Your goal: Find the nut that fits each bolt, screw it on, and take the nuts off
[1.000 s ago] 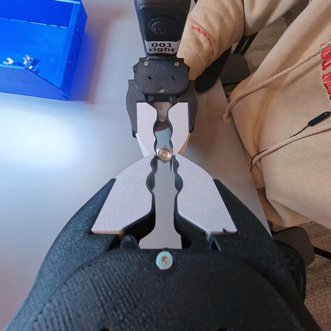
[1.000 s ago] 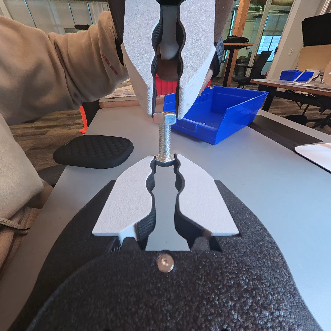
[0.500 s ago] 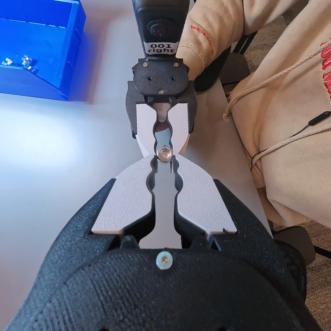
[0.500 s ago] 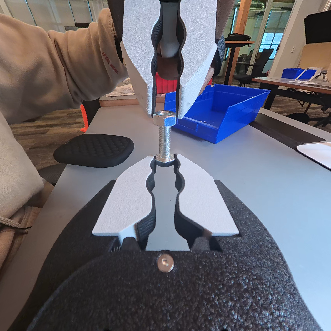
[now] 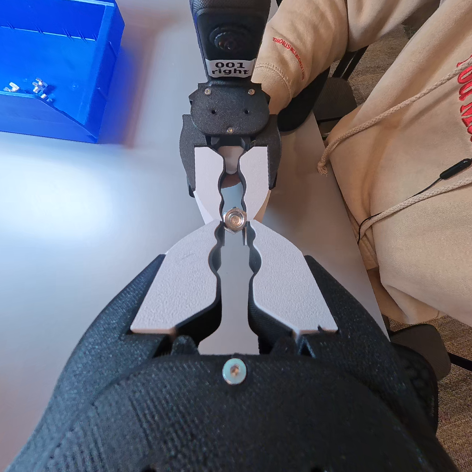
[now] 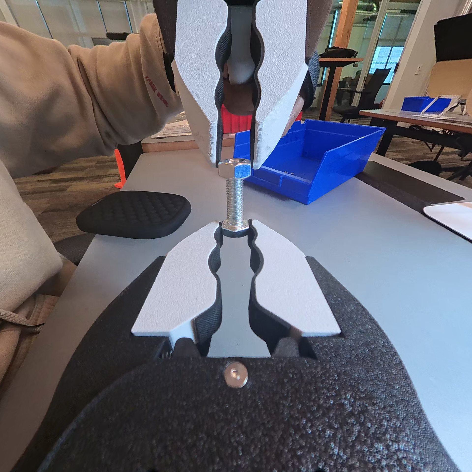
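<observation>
Zinc-bright steel throughout: hard, smooth, light, likely to slip on my pads unless I pinch flats, not corners.

Upper left of the left wrist view: blue plastic bin [image 5: 58,76], a few loose fasteners inside.

Centre frame: my left gripper [image 5: 233,231] is pressed onto the hexagonal head of the silver threaded bolt [image 6: 235,196], seen end-on here.

Right wrist view, centre: the bolt stands upright; my right gripper [image 6: 234,228] pinches the small silver hex nut [image 6: 234,226] low on the shank. Best hold, I judge: opposite flats, threads left alone.

Lower right: grey tabletop [image 6: 370,255].
</observation>
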